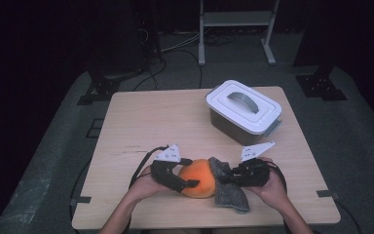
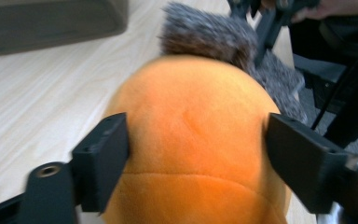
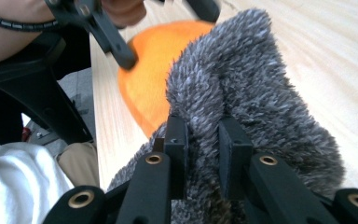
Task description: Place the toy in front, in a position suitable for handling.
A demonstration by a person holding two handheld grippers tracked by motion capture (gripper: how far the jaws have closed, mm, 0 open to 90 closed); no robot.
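Up close, my left gripper (image 2: 196,140) is straddling the round orange plush toy (image 2: 193,140), its jaws standing apart at the flanks with a slight gap. Low in the centre of the high view, that toy is lying against the fuzzy grey fabric piece (image 1: 230,187). My right gripper (image 3: 204,140) is pinching the grey fabric tight. Upper right on the pale wooden table (image 1: 146,122), the white lidded box (image 1: 243,111) is sitting.

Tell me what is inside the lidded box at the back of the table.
That cannot be told: the white lid with its handle sits on the grey box and covers its opening, and the dark walls show no contents. The box stands on the wooden table.
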